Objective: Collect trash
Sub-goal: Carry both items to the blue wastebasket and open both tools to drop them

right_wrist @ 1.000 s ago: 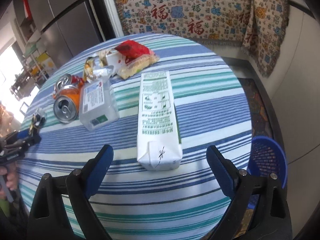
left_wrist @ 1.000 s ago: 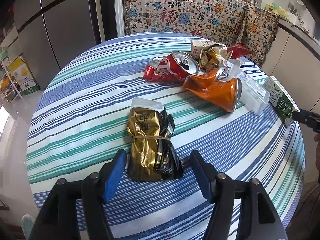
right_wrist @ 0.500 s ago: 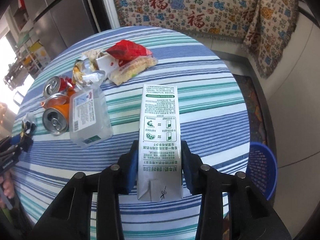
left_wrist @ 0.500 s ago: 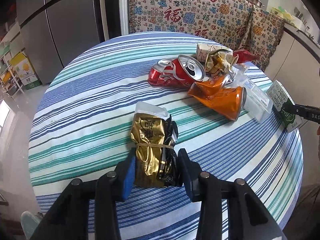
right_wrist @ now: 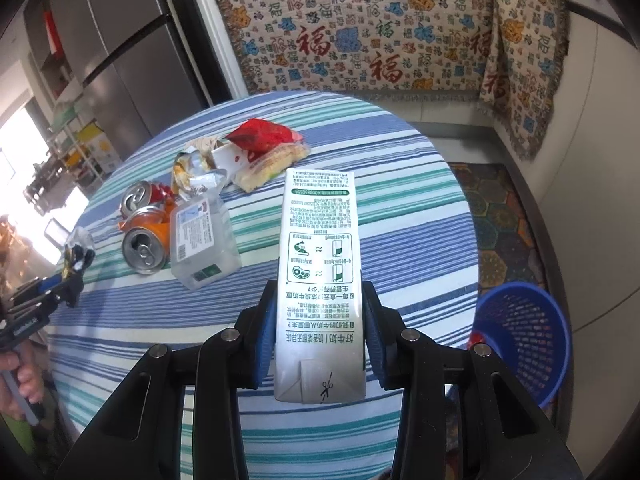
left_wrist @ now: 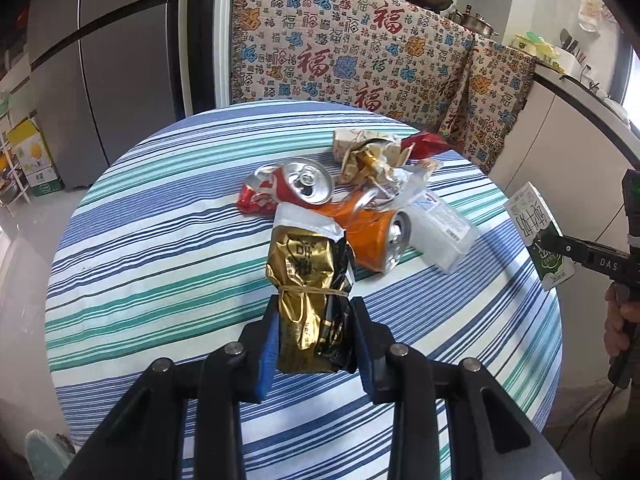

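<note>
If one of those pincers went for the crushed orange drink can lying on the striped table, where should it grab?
Probably across the round, uncrushed end of the crushed orange drink can, near its silver top, coming from above. It lies on its side; that end looks firm, while its other end is flattened and tucked under the crumpled wrappers. A clear plastic bottle crowds one side.

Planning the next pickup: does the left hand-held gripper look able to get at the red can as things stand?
Probably not yet: the left hand-held gripper is closing on the gold packet. The red can lies unobstructed beyond.
</note>
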